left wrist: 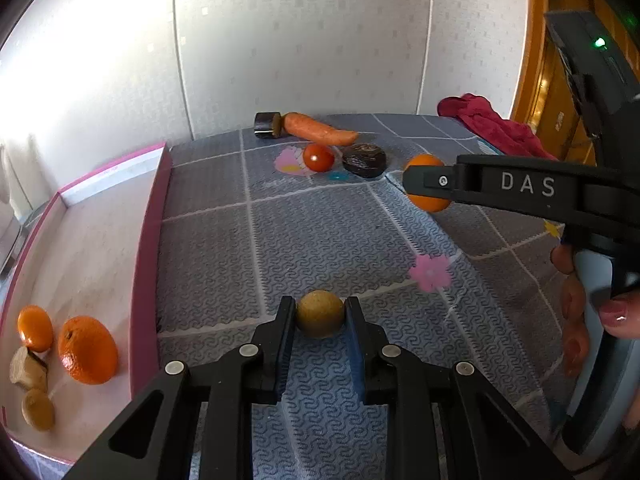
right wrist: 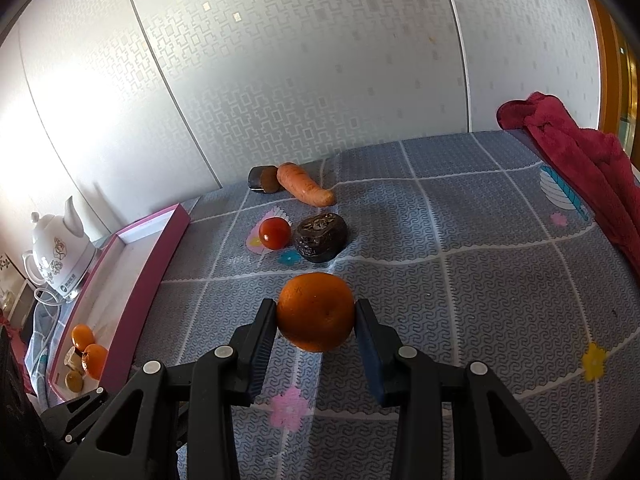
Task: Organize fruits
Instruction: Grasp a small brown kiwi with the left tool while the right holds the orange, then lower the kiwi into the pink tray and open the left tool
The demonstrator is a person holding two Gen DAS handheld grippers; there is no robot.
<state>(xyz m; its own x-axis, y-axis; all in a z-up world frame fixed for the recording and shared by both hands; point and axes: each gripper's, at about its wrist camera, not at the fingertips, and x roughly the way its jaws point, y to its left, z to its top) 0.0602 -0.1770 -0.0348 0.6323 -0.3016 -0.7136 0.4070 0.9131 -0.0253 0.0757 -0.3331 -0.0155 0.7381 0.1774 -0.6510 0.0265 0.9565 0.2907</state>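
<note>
the left tongs [left wrist: 320, 316] are pinching a small tan fruit [left wrist: 320, 313] between narrow jaws; the right tongs [right wrist: 316, 316] are gripping an orange [right wrist: 316, 311], wider apart.

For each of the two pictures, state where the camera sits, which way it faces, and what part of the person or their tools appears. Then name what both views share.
Left wrist: on the left tool, angled down at the tablecloth; shut on a small tan fruit; a hand shows.
Right wrist: on the right tool, facing the wall; shut on an orange.
Shared: carrot, tomato, pink tray.
</note>
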